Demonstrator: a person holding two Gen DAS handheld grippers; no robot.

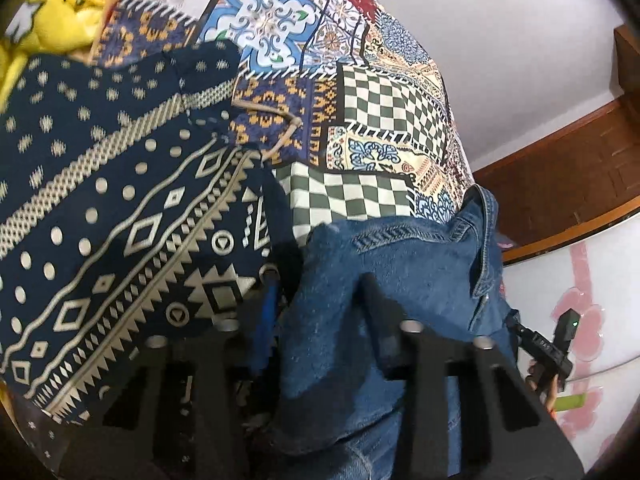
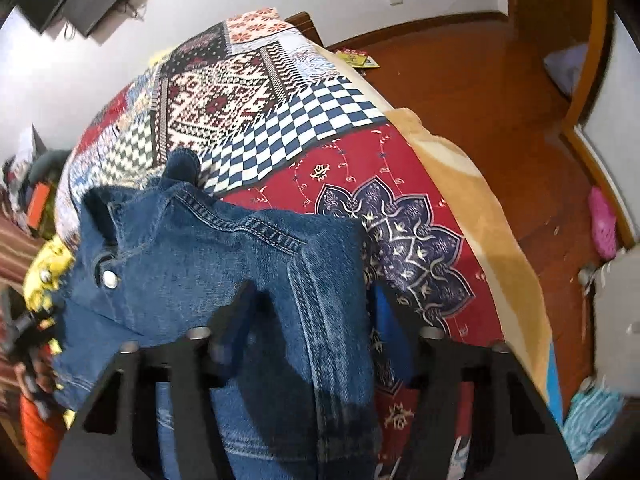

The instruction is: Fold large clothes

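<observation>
A blue denim jacket hangs between my two grippers above a bed. My left gripper is shut on one edge of the denim, which bunches between its black fingers. My right gripper is shut on another part of the denim jacket; its collar and a metal snap button face the camera. The right gripper's body shows at the right edge of the left wrist view.
A patchwork bedspread covers the bed. A navy patterned garment and a yellow cloth lie on it at the left. A tan blanket edge borders a wooden floor on the right.
</observation>
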